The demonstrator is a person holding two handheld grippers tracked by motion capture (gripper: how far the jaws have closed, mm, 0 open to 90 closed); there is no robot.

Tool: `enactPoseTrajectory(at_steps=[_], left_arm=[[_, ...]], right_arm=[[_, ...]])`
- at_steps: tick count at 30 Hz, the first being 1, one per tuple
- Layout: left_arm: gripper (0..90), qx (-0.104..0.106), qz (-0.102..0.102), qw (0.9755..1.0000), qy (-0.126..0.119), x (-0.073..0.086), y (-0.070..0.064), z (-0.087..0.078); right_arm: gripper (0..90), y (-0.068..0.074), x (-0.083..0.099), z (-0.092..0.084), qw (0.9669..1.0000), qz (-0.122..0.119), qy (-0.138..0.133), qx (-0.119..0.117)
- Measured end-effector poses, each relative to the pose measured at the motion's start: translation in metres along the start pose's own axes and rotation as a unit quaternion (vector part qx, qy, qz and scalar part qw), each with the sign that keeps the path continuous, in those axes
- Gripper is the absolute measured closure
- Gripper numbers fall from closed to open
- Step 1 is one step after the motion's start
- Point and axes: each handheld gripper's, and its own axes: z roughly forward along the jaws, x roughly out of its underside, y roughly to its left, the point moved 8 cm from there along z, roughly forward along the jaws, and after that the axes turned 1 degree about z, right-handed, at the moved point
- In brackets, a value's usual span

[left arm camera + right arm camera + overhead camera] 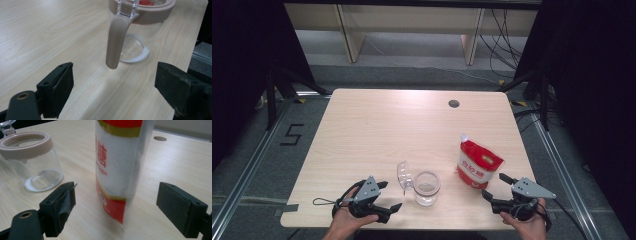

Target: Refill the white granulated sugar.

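Right gripper [117,202] fingers gaping wide, straddling the sugar pouch [118,165], gripping nothing. Pouch looking soft, shifty; pinching mid-body seems best. Left gripper [115,87] also sitting open, empty.

This looks like a lab or recording studio, not a home. A bare pale wooden tabletop [377,130] stands between black curtains [242,60] on metal floor rails [247,165], with a taped "5" [292,135] on the grey floor, loose cables [504,35] trailing behind, and plain wooden shelving [412,25] beyond.
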Motion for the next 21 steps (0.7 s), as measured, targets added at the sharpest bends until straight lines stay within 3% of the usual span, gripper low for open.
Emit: enactPoseTrajectory(at_steps=[3,7,8,14,16,18,21], left_arm=[[15.3,-0.002,0.001,1.0000,0.003,0.001,0.001,-0.001],[15.3,-0.003,0.002,1.0000,0.002,0.001,0.002,-0.001],[15.3,-0.007,0.003,1.0000,0.005,0.002,0.003,-0.001],[15.3,-0.005,-0.002,1.0000,0.006,0.003,0.001,-0.001],[15.3,-0.008,0.001,0.9999,0.007,0.004,0.002,-0.001],[15.3,-0.008,0.012,0.9999,0.008,0.003,0.004,-0.001],[15.3,-0.007,0.011,0.9999,0.009,0.003,0.004,0.000]], right_arm=[[16.1,-0.004,-0.004,0.005,0.9997,-0.020,-0.012,0.000],[16.0,-0.004,-0.005,0.011,0.9999,-0.008,-0.012,-0.007],[16.6,-0.005,-0.007,0.014,0.9996,-0.019,-0.018,-0.011],[17.0,-0.008,-0.008,0.022,0.9993,-0.017,-0.027,-0.020],[17.1,-0.007,-0.008,0.024,0.9993,0.007,-0.029,-0.021],[17.4,-0.011,-0.008,0.027,0.9992,-0.013,-0.032,-0.022],[16.5,-0.012,-0.008,0.032,0.9987,-0.017,-0.040,-0.024]])
